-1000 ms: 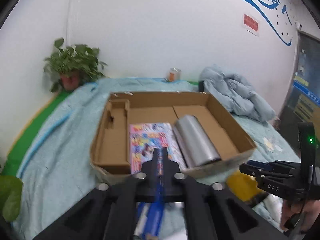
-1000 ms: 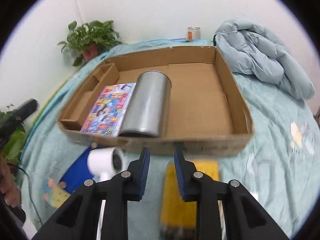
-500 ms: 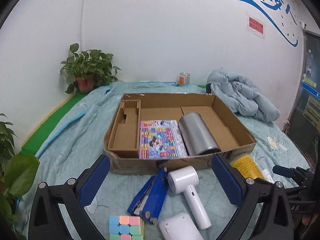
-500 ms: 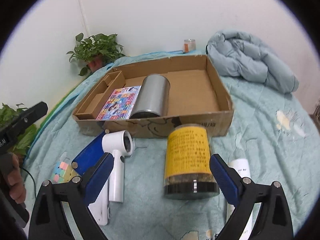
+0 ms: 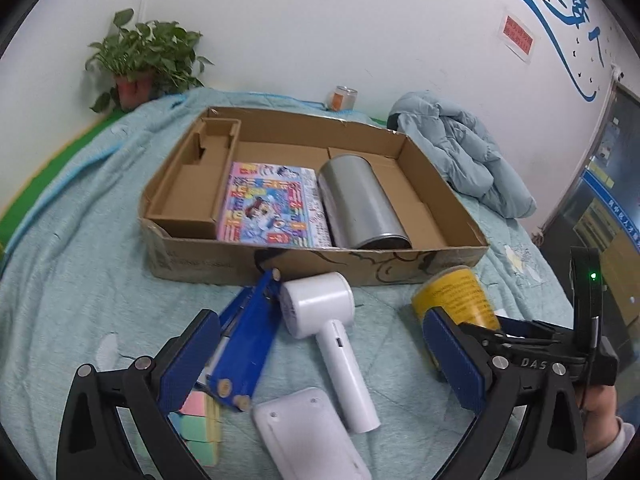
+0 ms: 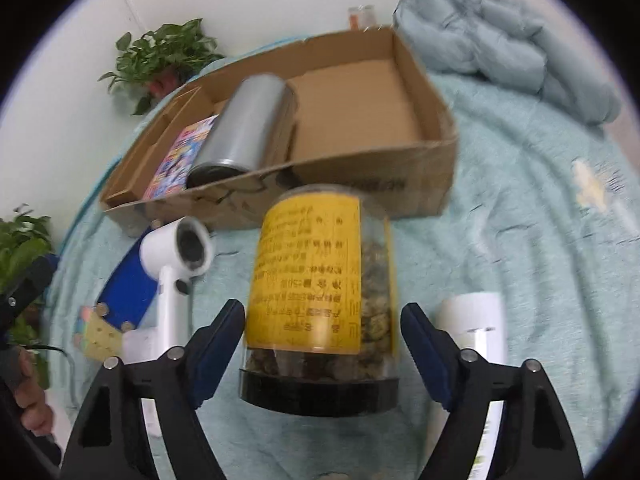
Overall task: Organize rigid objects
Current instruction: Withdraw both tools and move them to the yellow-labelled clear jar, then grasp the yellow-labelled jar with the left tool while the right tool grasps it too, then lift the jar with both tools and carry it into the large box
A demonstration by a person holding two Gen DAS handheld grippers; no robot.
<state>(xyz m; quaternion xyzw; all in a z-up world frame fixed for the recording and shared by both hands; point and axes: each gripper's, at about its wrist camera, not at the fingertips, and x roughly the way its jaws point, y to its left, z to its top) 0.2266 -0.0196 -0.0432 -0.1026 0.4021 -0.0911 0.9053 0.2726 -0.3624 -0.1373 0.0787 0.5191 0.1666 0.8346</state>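
Note:
My left gripper [image 5: 320,342] is wide open and hangs low over a blue stapler [image 5: 248,344] and a white handheld device [image 5: 320,308] on the bedspread, touching neither. A pastel cube [image 5: 196,428] and a flat white device [image 5: 304,432] lie nearer the camera. My right gripper [image 6: 322,320] straddles a yellow-labelled jar [image 6: 320,280] lying with its black lid toward me. Its jaws are closing, with thin gaps still showing at both pads. The cardboard box [image 5: 280,268] behind holds a colourful book [image 5: 272,208] and a silver cylinder [image 5: 360,204].
A white tube [image 6: 476,320] lies just right of the jar. A crumpled light-blue jacket [image 5: 460,152] is at the back right, a potted plant [image 5: 148,60] at the back left, a small can [image 5: 342,98] by the wall. The box's right half [image 6: 356,112] is bare cardboard.
Both grippers went from shut to open and sank toward the bedspread. The right one came down around the jar and has narrowed a little since half a second ago.

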